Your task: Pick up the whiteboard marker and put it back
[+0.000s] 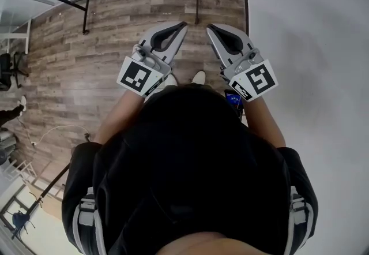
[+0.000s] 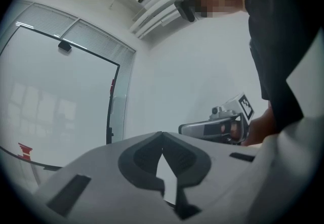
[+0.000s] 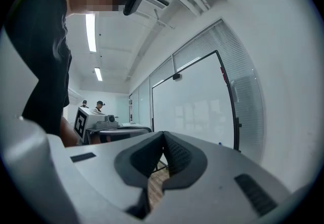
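Observation:
No whiteboard marker shows clearly in any view. My left gripper [image 1: 183,25] is held out over the wood floor, its jaws shut on nothing. My right gripper [image 1: 209,27] sits just to its right, also shut and empty. Seen from the left gripper [image 2: 162,135], a framed whiteboard [image 2: 55,101] stands on the left, with a small red item [image 2: 23,148] at its lower edge. The right gripper [image 3: 163,133] also faces the whiteboard [image 3: 195,106]. Each gripper appears in the other's view: the right gripper [image 2: 218,126] and the left gripper [image 3: 96,121].
Wood-plank floor [image 1: 86,69] lies below, with a white wall [image 1: 311,29] on the right. Black frame legs [image 1: 86,14] stand at the far edge of the floor. A dark chair [image 1: 8,69] is at the far left. Two people [image 3: 92,105] stand far off in the room.

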Motion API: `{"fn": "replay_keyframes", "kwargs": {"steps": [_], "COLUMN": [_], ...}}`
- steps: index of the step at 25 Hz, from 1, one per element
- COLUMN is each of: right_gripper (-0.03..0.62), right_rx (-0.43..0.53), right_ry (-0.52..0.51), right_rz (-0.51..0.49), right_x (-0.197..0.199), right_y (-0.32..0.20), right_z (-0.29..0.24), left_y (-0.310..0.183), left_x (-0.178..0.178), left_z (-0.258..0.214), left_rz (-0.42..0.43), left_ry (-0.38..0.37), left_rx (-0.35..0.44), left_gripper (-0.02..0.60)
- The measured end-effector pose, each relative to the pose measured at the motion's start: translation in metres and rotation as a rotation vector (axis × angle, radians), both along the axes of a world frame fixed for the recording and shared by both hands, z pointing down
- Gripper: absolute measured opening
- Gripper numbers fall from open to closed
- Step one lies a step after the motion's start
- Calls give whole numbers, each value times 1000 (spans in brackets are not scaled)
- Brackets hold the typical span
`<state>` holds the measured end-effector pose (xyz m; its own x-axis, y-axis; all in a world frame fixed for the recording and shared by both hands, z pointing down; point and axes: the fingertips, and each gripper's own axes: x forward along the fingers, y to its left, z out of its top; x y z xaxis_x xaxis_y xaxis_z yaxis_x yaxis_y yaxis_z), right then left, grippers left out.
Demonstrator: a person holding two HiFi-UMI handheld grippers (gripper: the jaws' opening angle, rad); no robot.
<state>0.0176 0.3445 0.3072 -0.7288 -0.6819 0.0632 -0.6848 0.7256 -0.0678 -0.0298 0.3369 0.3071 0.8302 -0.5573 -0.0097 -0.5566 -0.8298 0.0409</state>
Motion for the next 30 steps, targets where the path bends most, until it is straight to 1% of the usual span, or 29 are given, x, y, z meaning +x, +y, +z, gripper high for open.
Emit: {"fn": "replay_keyframes", "kwargs": {"steps": [8, 15, 20, 25, 30], "right_gripper": [-3, -3, -3, -3, -3], "right_rx": [-9, -4, -6, -11, -9], "right_ry": [-28, -31, -34, -23, -9], "right_rz": [-52, -90, -91, -93, -75], "right_x": [34, 51, 54, 45, 31], "right_y": [-11, -15, -25, -42, -65], "right_z": [13, 10, 14, 19, 18], "left_y": [-11, -13, -20, -38, -59], "left_x": [38, 56, 57, 51, 39], "left_z": [7, 1, 11, 11, 11], "left_rz": [-36, -68, -79, -79, -56], "left_ry": [-7, -7, -29, -15, -7], "left_rx": [0, -2, -20, -8, -2], "left_gripper": [5, 5, 5, 5, 5]}}
